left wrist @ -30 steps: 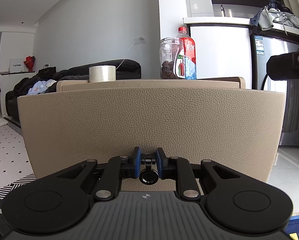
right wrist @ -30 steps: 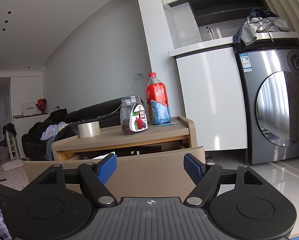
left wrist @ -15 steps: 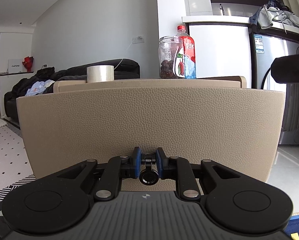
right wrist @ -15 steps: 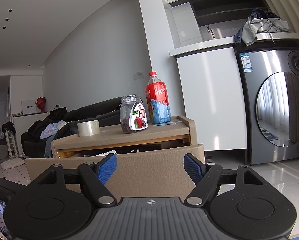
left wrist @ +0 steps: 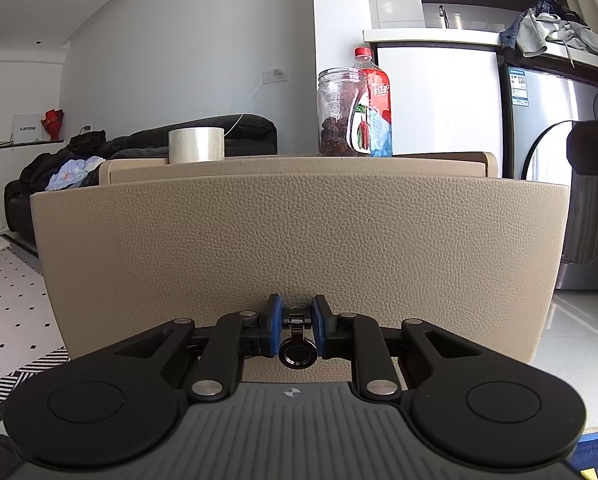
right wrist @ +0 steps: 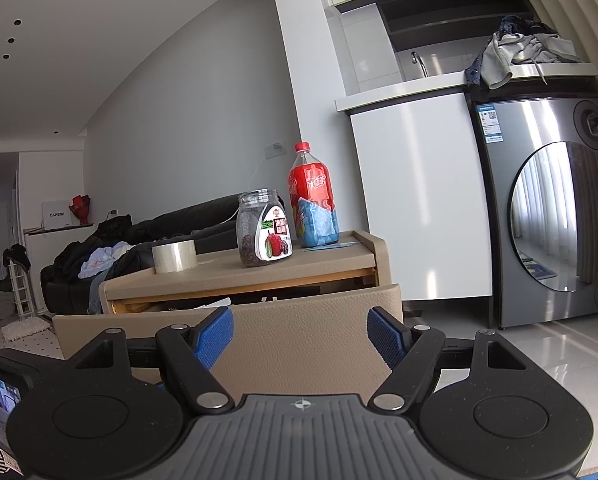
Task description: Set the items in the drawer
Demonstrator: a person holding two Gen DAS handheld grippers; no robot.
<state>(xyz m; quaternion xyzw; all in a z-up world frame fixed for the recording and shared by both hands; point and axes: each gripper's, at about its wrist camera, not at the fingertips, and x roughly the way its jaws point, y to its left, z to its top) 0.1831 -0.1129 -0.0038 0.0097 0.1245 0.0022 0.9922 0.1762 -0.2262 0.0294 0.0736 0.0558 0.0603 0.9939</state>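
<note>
Left gripper (left wrist: 295,330): level, low, clamped on drawer pull (left wrist: 297,350) of open drawer (left wrist: 299,240). Right gripper (right wrist: 301,338): raised, jaws apart, drawer front below; tape roll (right wrist: 175,255) on worktop (right wrist: 299,266) beyond.

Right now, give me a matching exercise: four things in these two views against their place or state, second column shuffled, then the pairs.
Things:
1. tape roll
2. red bottle
3. left gripper
4. right gripper

States:
A. open, holding nothing
B. shut on the drawer pull
C. farthest left on the cabinet top
D. behind the clear jar, near the cabinet's right end

Pairs: 1-C, 2-D, 3-B, 4-A
</note>
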